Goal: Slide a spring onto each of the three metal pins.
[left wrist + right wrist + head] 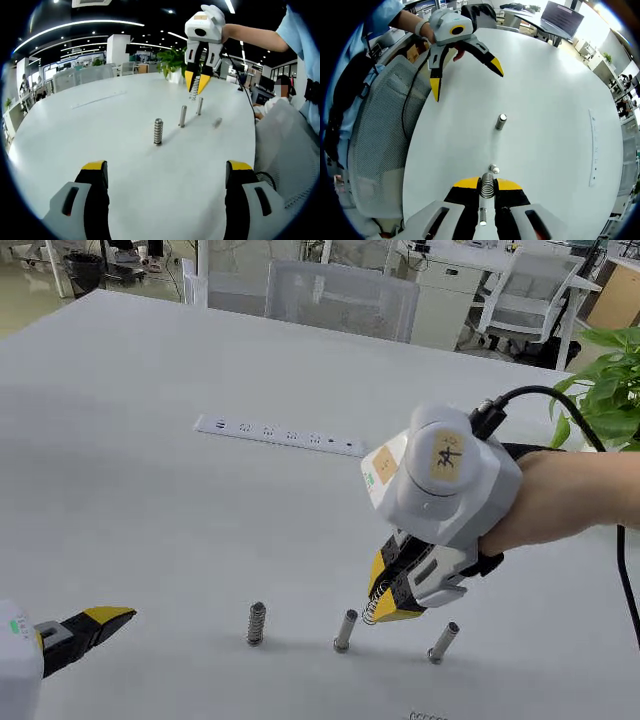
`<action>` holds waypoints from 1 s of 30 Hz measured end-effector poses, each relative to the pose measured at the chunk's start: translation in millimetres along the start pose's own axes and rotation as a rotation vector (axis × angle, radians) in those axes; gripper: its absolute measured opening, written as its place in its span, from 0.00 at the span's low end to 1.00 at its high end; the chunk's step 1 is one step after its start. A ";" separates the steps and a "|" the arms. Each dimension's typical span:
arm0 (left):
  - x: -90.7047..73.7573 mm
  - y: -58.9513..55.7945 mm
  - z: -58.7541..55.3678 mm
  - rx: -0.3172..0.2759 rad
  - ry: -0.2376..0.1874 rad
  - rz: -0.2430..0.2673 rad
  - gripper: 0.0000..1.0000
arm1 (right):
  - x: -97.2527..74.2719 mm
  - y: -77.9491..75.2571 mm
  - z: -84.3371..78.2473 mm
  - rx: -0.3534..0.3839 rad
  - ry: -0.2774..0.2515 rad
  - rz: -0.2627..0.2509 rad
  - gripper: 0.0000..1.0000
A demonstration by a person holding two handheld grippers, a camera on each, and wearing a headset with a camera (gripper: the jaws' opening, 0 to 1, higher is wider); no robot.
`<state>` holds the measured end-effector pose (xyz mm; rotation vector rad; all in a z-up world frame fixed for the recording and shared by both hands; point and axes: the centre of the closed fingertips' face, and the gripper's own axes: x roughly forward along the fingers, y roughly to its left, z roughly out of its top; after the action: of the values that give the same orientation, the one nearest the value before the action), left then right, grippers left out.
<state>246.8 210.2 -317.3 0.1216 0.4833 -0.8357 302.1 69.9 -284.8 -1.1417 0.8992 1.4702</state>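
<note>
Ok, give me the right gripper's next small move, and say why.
Probably ease the right gripper down and slightly towards the middle pin, so that its spring threads onto it. The spring hangs just above and beside that bare pin's top, and the end pin already wears one.

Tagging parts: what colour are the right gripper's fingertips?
Yellow fingertips, clearest in the left gripper view.
</note>
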 end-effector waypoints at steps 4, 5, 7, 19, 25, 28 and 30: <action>0.2 0.6 -1.0 0.003 0.008 -0.010 0.97 | 2.3 -7.5 1.4 -0.013 0.011 0.005 0.07; 0.4 1.1 -1.1 0.006 0.010 -0.013 0.97 | 2.7 -9.5 1.9 -0.019 0.017 0.005 0.07; 0.9 1.0 -1.5 0.010 0.013 -0.021 0.97 | 3.2 -10.9 3.6 -0.026 0.023 0.009 0.07; 3.1 0.8 -3.4 0.003 0.017 -0.031 0.94 | 11.1 -10.3 3.6 -0.052 0.056 0.044 0.07; 2.5 0.8 -7.2 -0.007 0.021 -0.029 0.93 | 14.9 -10.6 1.5 -0.056 0.066 0.051 0.07; 2.8 0.3 -8.7 -0.013 0.023 -0.031 0.93 | 15.9 -10.8 3.2 -0.052 0.062 0.055 0.07; 3.2 0.0 -9.5 -0.014 0.025 -0.032 0.92 | 17.0 -11.0 2.5 -0.057 0.069 0.057 0.07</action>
<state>245.2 210.8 -327.2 0.1116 0.5157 -0.8626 311.9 79.0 -300.1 -1.2237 0.9493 1.5184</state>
